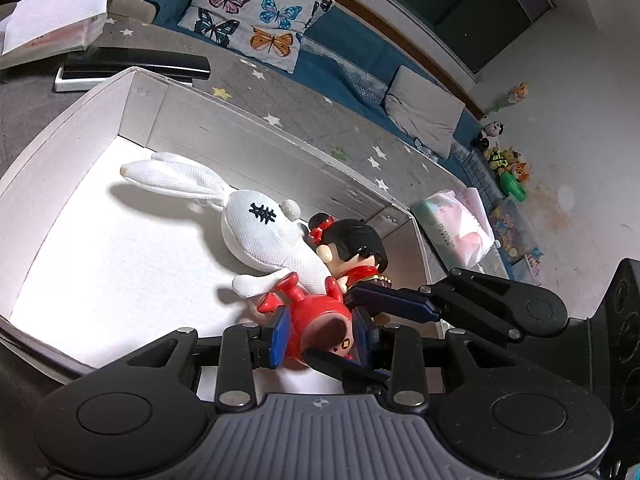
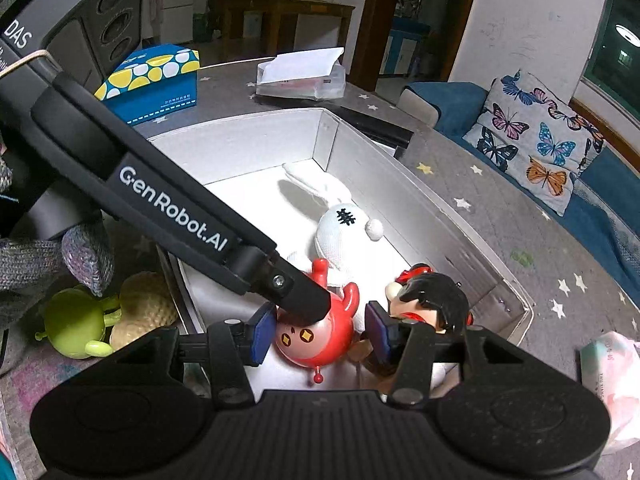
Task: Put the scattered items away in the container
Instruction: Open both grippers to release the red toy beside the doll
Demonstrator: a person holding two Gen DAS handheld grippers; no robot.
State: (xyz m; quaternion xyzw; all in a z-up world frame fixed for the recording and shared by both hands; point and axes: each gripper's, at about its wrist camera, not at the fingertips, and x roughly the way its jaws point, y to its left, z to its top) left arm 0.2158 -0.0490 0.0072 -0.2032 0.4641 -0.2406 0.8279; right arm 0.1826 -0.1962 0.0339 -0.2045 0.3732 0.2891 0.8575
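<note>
A white cardboard box holds a white plush rabbit, a black-haired doll in red and a round red horned toy. My left gripper is shut on the red toy, low inside the box. My right gripper is open, its blue pads either side of the red toy, with the doll just to its right. The left gripper's finger crosses the right wrist view onto the red toy. The rabbit lies behind.
A green toy and a beige knitted toy lie on the grey starred mat left of the box. A blue dotted tissue box, a tissue pack, a butterfly cushion and a black remote surround the box.
</note>
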